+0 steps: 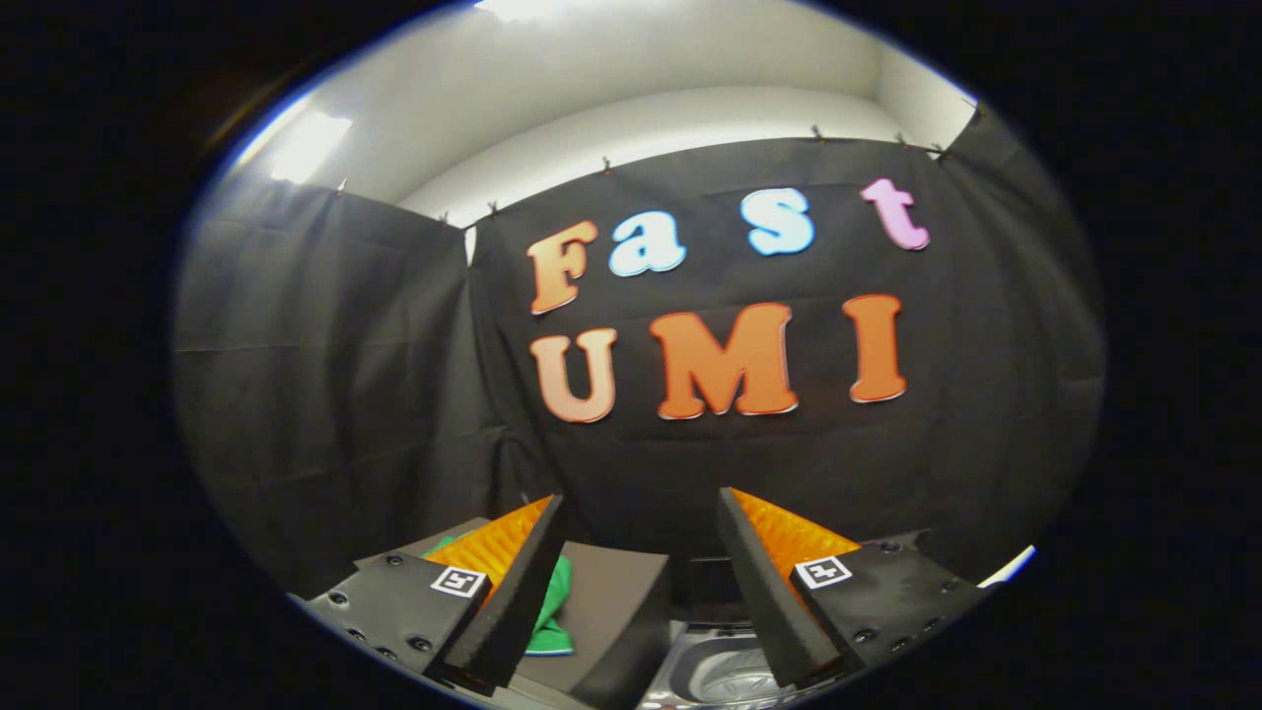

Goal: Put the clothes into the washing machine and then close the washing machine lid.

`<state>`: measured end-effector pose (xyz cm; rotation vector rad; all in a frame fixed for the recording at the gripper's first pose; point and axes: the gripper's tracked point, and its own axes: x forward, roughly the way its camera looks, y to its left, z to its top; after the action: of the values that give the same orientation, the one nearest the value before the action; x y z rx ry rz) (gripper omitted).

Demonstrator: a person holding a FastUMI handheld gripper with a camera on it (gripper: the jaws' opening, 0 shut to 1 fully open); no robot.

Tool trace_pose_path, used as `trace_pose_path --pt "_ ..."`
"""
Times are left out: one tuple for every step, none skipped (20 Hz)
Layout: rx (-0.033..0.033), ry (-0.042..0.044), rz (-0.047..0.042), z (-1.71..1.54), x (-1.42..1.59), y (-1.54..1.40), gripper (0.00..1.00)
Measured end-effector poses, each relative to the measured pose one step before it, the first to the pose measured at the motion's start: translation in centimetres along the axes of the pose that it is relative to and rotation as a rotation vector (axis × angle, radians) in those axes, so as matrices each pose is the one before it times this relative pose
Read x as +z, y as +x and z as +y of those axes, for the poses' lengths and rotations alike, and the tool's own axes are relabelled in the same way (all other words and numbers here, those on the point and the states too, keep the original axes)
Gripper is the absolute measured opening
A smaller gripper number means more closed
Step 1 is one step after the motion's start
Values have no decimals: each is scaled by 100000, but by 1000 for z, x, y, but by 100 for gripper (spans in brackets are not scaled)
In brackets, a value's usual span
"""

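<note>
Black cloth walls [325,394] are closing in ahead while we are holding our gripper [641,537] spread wide with nothing between its fingers. Below, a crumpled green garment [554,611] is lying on a grey flat surface [616,592] beside the grey washing machine's open drum [725,671].

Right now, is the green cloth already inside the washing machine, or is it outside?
Outside. The green cloth lies on a grey surface beside the washing machine. The open tool holds nothing.
</note>
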<state>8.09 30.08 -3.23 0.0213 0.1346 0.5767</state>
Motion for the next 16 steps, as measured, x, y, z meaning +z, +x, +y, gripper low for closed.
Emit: trace_pose_path --pt "4006 684 3088 2712 -1012 1977 98" --pt "3855 566 2987 2515 -1400 1819 98" --pt "3220 225 2451 2013 -1162 1750 98" --pt "2073 77 2195 1616 -1186 1407 98" --pt "1291 -11 3132 924 -1109 1789 98" --pt "761 140 3704 1471 -1436 1371 98" --pt "277 259 4158 755 -2009 1206 98" --pt "-594 83 4332 884 -1656 1707 98" --pt "-1718 -69 4563 -39 -1731 1200 98" --pt "-1809 -256 4473 2 -1481 1317 98" --pt "-1418 -27 4018 7 -1267 1211 98" --pt "-566 248 2907 193 -791 861 99" --pt "-535 -18 2382 79 -878 988 99" --pt "-327 -735 2986 105 -959 1017 99" --pt "-311 -934 3932 102 -1100 896 98" --pt "-99 -2042 3471 107 -1145 587 98"
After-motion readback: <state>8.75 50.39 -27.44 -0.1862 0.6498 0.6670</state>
